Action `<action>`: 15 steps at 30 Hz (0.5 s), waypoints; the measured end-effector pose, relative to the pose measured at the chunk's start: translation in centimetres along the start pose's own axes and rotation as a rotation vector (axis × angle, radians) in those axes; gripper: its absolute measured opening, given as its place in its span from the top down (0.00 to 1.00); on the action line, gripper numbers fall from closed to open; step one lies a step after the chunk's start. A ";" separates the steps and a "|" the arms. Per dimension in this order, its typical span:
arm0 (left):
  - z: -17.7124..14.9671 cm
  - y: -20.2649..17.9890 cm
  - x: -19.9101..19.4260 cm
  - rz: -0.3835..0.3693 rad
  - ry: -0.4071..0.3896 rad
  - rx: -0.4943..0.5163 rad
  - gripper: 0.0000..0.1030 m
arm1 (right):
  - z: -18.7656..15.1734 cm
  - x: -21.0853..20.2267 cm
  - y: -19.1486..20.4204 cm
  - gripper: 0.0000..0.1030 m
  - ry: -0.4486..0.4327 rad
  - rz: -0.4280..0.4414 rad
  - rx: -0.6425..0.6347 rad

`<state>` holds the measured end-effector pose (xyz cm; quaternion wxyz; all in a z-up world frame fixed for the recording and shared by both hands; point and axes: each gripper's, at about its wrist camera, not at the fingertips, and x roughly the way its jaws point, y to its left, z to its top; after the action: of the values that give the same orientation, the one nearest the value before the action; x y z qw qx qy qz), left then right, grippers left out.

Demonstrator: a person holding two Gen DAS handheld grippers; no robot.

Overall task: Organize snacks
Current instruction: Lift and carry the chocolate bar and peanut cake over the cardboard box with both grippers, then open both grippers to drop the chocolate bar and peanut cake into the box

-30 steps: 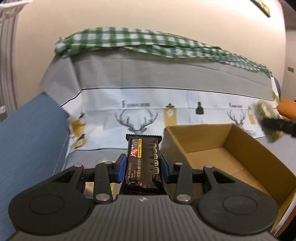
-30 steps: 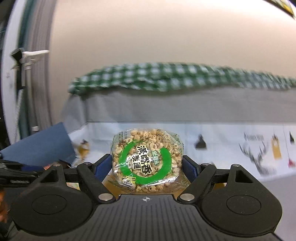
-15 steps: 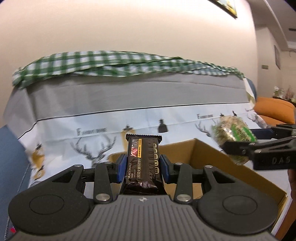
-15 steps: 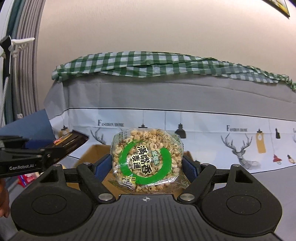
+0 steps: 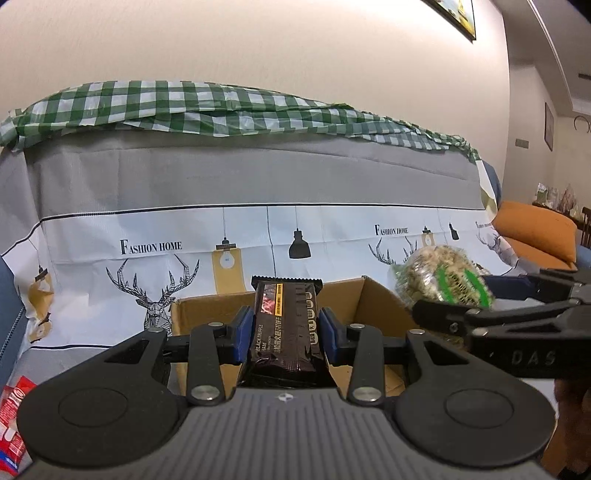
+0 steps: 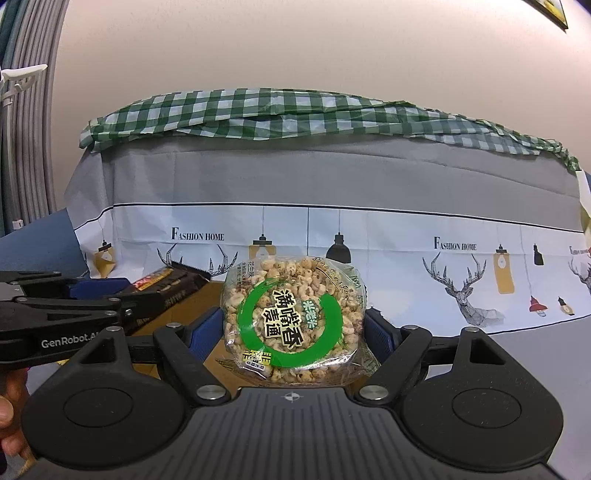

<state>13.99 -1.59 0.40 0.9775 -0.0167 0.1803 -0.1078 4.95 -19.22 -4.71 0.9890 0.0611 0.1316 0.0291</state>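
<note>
Left tongs (image 5: 287, 328) stayed clamped on the dark truffle-ham snack bar (image 5: 286, 332), upright between the blue pads. Swung across since a second before: the cardboard box (image 5: 376, 306), then at 3 o'clock, now lay straight ahead behind the bar. Right tongs (image 6: 295, 325) kept gripping the round puffed-grain snack pack (image 6: 293, 317), over the box's far side. Drew together: right tongs now loomed at 3 o'clock in the left view, left tongs at 9 o'clock in the right view.

A home living room: a sofa (image 5: 240, 184) draped in printed covers, an orange cushion (image 5: 535, 236), framed picture (image 5: 456, 14) on the wall.
</note>
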 end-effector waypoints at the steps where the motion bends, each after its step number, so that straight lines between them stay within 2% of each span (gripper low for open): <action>1: 0.1 0.0 0.1 0.000 0.000 -0.005 0.58 | 0.0 0.1 0.1 0.21 0.002 0.000 -0.003; 15: 0.4 -0.1 0.4 -0.015 0.003 -0.060 0.58 | 0.1 1.0 0.1 0.21 0.027 -0.033 0.014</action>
<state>14.53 -1.81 0.67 0.9755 -0.0471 0.1850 -0.1096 5.94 -19.03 -4.89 0.9870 0.0653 0.1463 0.0127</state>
